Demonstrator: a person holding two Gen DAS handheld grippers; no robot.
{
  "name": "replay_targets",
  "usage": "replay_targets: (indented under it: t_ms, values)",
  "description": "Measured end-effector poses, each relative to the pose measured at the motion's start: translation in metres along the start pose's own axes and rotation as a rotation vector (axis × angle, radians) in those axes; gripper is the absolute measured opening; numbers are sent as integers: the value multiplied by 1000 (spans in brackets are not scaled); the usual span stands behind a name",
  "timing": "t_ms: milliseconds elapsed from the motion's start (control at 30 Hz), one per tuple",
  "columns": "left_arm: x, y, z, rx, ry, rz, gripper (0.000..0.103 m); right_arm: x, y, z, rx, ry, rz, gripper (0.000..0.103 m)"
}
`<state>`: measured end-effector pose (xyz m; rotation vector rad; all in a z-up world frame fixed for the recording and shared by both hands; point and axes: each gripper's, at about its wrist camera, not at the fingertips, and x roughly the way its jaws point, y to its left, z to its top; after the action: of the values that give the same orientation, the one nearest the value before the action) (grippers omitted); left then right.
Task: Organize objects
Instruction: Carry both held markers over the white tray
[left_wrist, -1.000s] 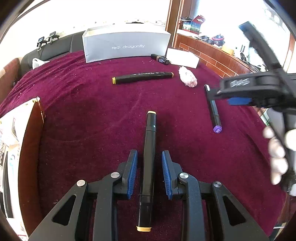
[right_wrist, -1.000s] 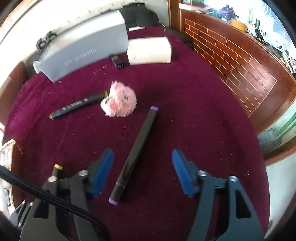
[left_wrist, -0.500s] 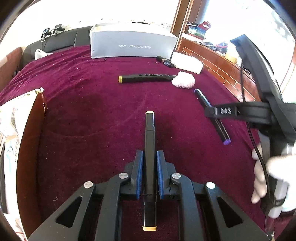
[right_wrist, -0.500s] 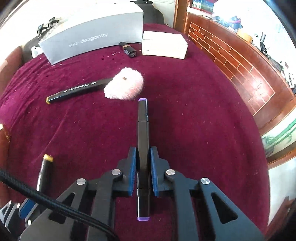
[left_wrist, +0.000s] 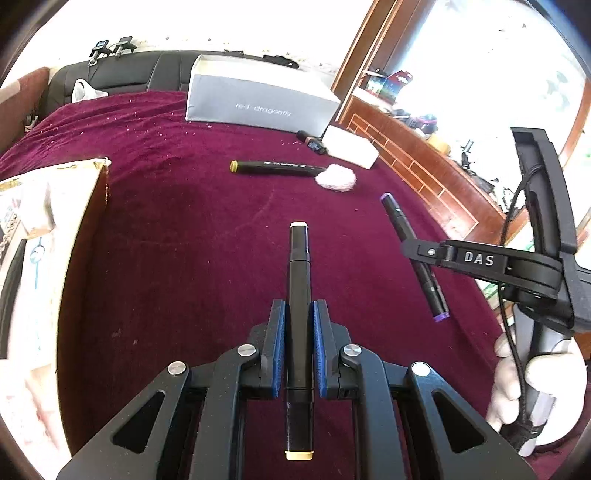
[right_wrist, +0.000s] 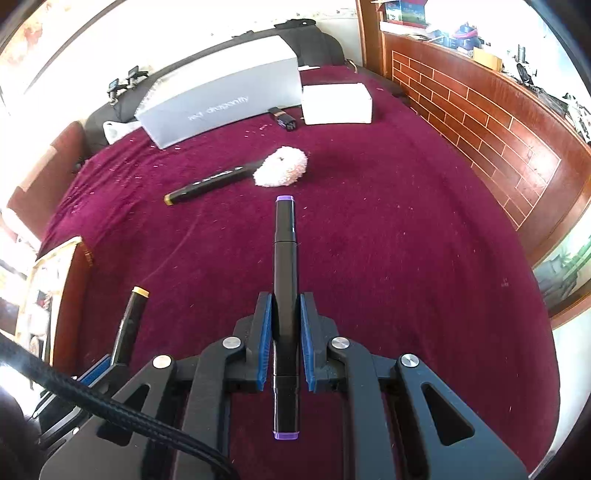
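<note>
Each gripper has pinched a marker along its own axis, so the pen runs straight out between the blue pads like an extension of the tool, an easy way, I judge, to carry it and set it down lined up with others. The left gripper (left_wrist: 298, 345) is closed on the yellow-capped marker (left_wrist: 299, 280), gripped about mid-barrel, with one pale cap jutting ahead and the other trailing back between the black arms. The right gripper (right_wrist: 286, 341) is clamped likewise on the purple-capped marker (right_wrist: 284, 258), whose far cap points toward the fluffy pink ball (right_wrist: 281, 167). Both markers are slim, black, hard plastic with a squared barrel, a shape the ribbed pads should hold without rolling. A third marker (left_wrist: 275, 168) lies loose well ahead of the left gripper, its far end touching the ball, on the desk (left_wrist: 184, 240) draped in deep red velvet, soft and napped, flecked with lint. Beyond it stand a smooth grey box (left_wrist: 258, 101) and a white box (right_wrist: 336, 103), with a small dark object (right_wrist: 282, 119) between them; left of the left gripper sits an open carton (left_wrist: 48, 206), perhaps where the markers go.
</note>
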<state>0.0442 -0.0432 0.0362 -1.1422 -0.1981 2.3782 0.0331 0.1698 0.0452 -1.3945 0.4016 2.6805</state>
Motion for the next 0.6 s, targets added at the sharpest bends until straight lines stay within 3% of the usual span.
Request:
replay_targets:
  t_ms: [400, 600]
  values:
    - [-61, 6, -20, -17, -59, -42, 11, -36, 44, -25, -57, -25, 128, 12]
    - [-97, 23, -32, -18, -115, 11, 11, -48, 85, -37, -120, -27, 205, 12]
